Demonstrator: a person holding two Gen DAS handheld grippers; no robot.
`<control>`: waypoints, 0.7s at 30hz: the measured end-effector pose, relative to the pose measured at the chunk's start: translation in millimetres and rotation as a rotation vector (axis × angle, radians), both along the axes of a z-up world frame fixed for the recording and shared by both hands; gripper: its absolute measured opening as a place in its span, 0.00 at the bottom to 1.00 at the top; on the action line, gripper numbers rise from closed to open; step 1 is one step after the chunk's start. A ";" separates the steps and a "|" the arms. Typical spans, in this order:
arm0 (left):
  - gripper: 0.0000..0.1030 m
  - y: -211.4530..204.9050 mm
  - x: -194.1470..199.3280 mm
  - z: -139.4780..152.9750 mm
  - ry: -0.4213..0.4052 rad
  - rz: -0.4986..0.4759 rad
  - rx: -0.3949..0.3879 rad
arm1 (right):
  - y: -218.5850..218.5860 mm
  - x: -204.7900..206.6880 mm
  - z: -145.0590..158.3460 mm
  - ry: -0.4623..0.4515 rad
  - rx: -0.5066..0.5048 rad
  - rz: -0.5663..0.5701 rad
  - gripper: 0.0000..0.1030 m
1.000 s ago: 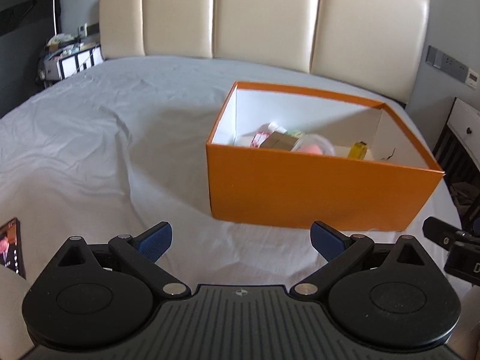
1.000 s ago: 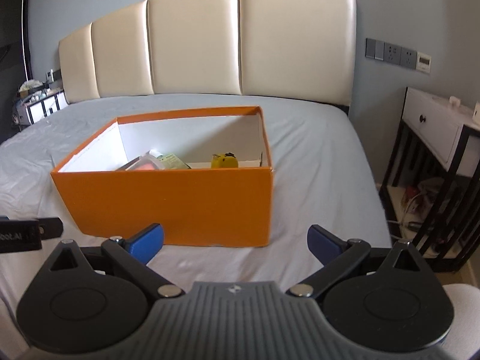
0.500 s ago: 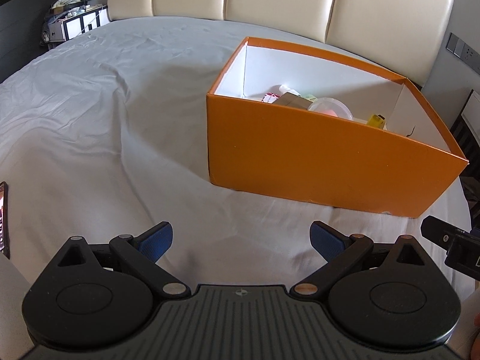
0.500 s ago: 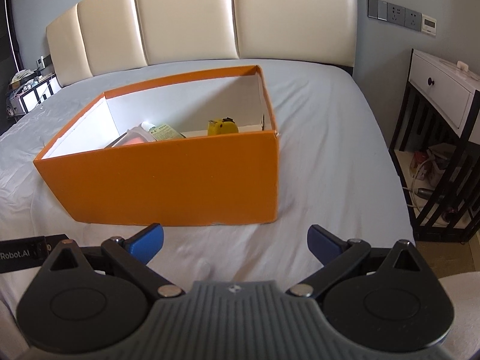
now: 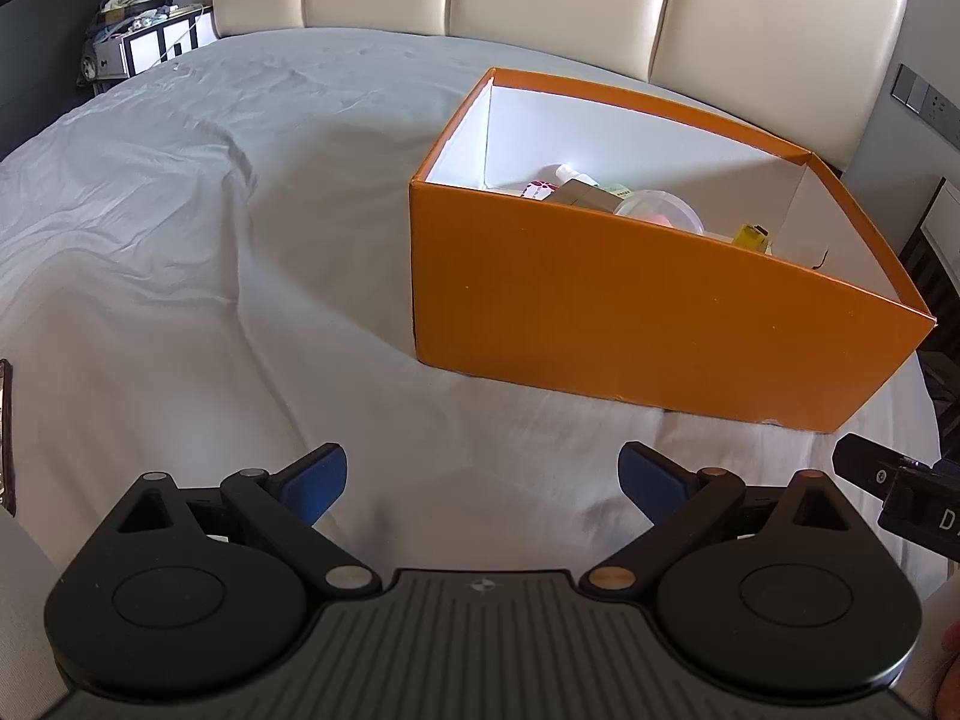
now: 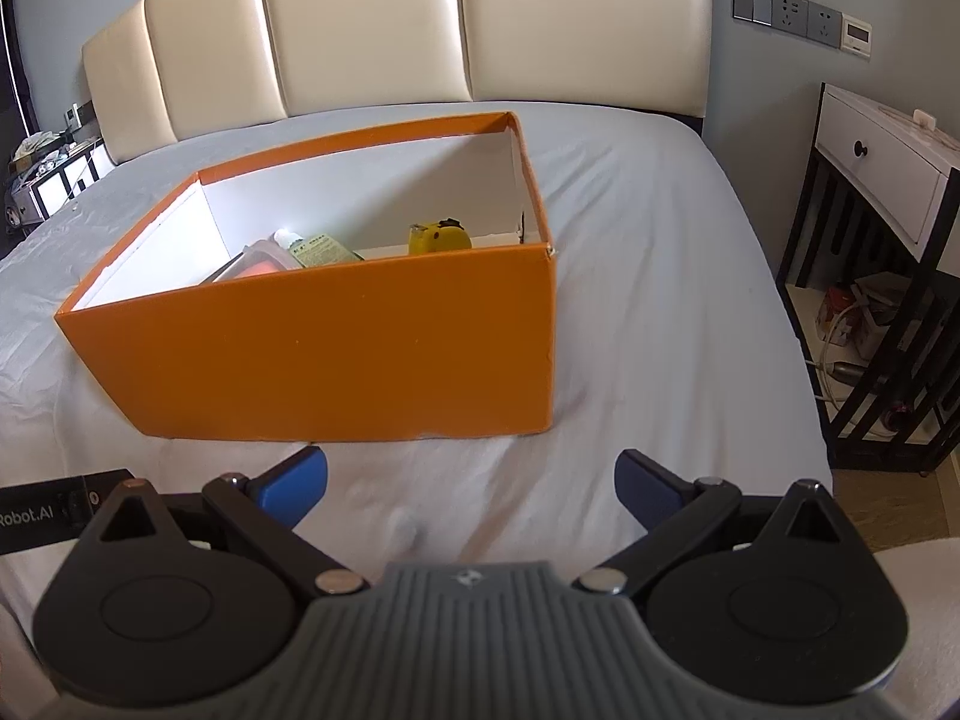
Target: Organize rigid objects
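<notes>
Grippers first: your left gripper (image 5: 483, 483) and right gripper (image 6: 471, 489) both hang over the white bedsheet (image 5: 180, 276) with jaws spread wide, nothing between them. Just past them sits the orange box (image 6: 336, 354), open-topped. Inside you've got a yellow tape measure (image 6: 440, 236) toward its right end, plus a clear lidded container (image 5: 659, 209) and a small bottle (image 6: 287, 238) further left. Cream headboard (image 6: 372, 24) behind.

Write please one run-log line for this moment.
left gripper: open, empty | right gripper: open, empty | orange box: on bed, lidless | yellow tape measure: inside box | phase: approach
</notes>
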State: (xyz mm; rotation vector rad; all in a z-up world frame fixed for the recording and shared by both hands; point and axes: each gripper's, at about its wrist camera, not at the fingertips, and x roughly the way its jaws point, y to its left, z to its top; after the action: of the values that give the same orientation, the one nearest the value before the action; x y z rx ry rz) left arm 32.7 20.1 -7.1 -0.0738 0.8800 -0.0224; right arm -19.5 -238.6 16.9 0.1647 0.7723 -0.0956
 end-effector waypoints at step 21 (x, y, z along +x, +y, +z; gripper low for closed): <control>1.00 -0.2 -1.9 3.1 -0.010 0.000 -0.003 | 0.9 0.4 -0.9 0.010 -0.006 0.004 0.97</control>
State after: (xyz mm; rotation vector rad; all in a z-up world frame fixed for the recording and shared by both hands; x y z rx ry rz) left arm 30.8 20.0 -4.1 -0.0763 0.8702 -0.0234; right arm -19.1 -237.7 16.0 0.1574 0.7826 -0.0953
